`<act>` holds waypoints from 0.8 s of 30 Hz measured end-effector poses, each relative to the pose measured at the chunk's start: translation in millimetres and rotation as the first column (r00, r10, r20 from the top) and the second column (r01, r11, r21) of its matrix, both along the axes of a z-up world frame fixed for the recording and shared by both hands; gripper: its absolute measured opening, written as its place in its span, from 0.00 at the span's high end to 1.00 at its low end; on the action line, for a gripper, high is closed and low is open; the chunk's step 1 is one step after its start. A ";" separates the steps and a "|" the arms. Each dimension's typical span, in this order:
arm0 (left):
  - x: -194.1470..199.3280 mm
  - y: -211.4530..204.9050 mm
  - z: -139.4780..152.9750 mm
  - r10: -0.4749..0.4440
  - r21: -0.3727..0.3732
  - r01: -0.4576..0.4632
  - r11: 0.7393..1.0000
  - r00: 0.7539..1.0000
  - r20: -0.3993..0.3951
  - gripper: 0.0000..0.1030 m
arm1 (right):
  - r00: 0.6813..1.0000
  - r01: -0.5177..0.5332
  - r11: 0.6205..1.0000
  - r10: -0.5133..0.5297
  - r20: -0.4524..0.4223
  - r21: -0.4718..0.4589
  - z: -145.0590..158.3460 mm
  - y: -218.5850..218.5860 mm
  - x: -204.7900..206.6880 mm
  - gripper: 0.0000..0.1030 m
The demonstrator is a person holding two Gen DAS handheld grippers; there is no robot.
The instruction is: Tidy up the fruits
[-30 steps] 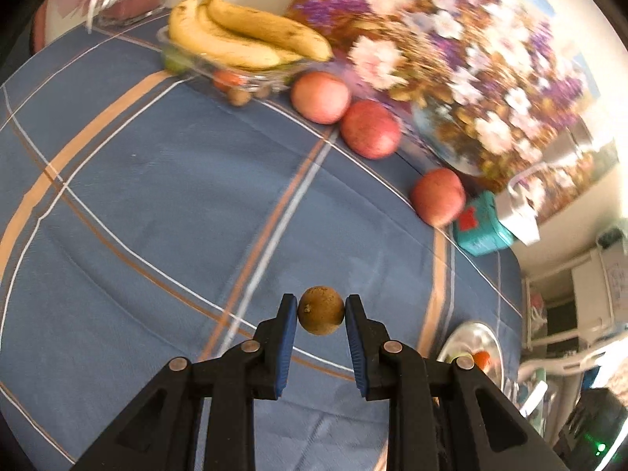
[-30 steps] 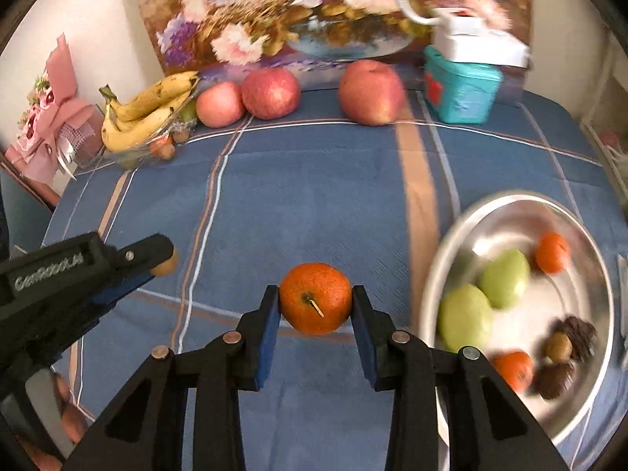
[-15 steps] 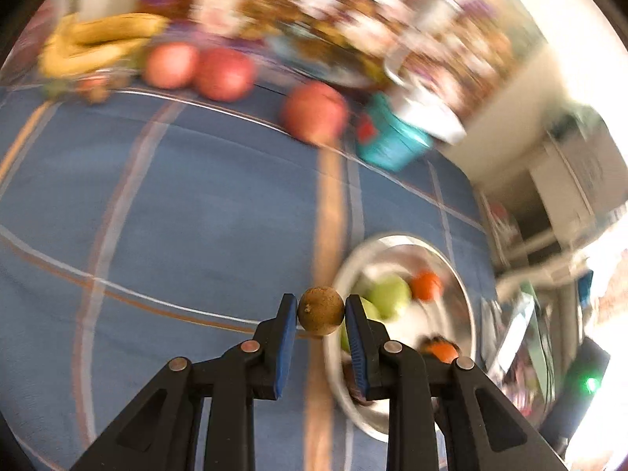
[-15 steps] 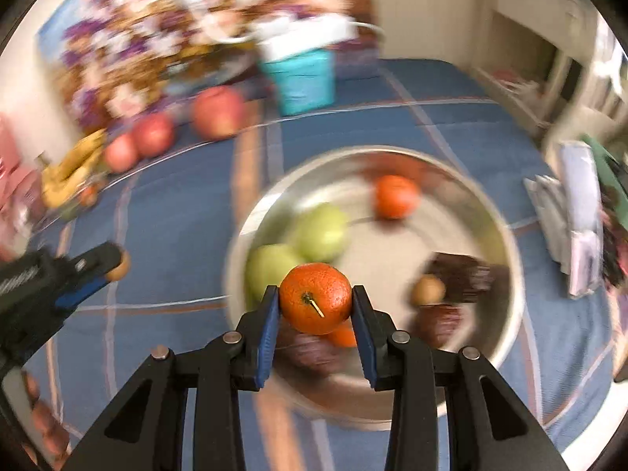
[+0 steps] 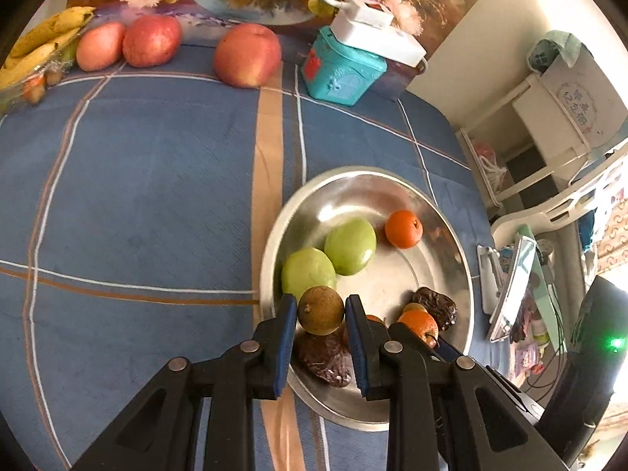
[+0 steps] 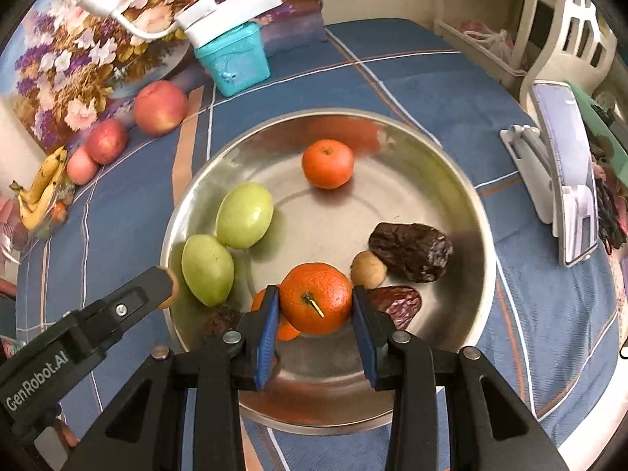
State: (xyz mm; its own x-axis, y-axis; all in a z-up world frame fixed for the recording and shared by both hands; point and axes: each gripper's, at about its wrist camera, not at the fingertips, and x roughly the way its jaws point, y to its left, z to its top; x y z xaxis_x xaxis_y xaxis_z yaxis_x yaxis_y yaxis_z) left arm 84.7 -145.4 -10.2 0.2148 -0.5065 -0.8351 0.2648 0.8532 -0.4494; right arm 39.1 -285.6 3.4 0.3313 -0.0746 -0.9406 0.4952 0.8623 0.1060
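My left gripper (image 5: 320, 316) is shut on a small brown round fruit (image 5: 320, 311) and holds it over the near left rim of the steel bowl (image 5: 355, 184). My right gripper (image 6: 316, 306) is shut on an orange tangerine (image 6: 316, 297) above the bowl's near side (image 6: 451, 157). The bowl holds two green fruits (image 6: 244, 215), another tangerine (image 6: 327, 163), dark dates (image 6: 410, 251) and a small brown fruit (image 6: 368, 269). The left gripper also shows in the right wrist view (image 6: 165, 282), at the bowl's left rim.
Three red apples (image 5: 248, 55) and bananas (image 5: 37, 45) in a clear tray lie at the table's far edge. A teal tin (image 5: 343, 68) with a white charger stands beside them. A phone on a stand (image 6: 561, 168) is right of the bowl, near the table edge.
Both grippers have swung right from the open blue cloth to above the steel bowl, each still holding its fruit. The bowl now fills the view.
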 end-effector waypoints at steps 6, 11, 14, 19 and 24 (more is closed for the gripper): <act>0.4 -0.3 -5.6 0.013 -0.015 -0.013 1.000 1.000 -0.023 0.47 | 1.000 0.004 1.000 -0.004 -0.006 0.009 -0.1 -0.2 -1.8 0.63; -1.1 8.7 -3.1 0.047 -0.019 -0.047 0.999 0.999 -0.019 0.41 | 1.000 0.011 1.000 -0.011 -0.007 0.010 1.7 -2.4 -4.5 0.59; -2.6 21.6 -2.0 0.086 0.021 -0.086 0.996 0.996 -0.004 0.33 | 1.000 0.007 1.000 -0.007 0.000 0.003 4.7 -1.1 -5.9 0.55; -4.8 54.2 -0.2 0.198 0.126 -0.203 0.971 0.979 0.047 0.12 | 1.000 -0.007 1.000 0.007 0.016 0.003 7.7 5.5 -11.2 0.33; -12.4 84.3 -1.9 0.273 0.261 -0.302 0.917 0.951 0.142 0.00 | 0.999 -0.031 1.000 0.031 0.031 -0.007 6.4 14.1 -14.7 0.19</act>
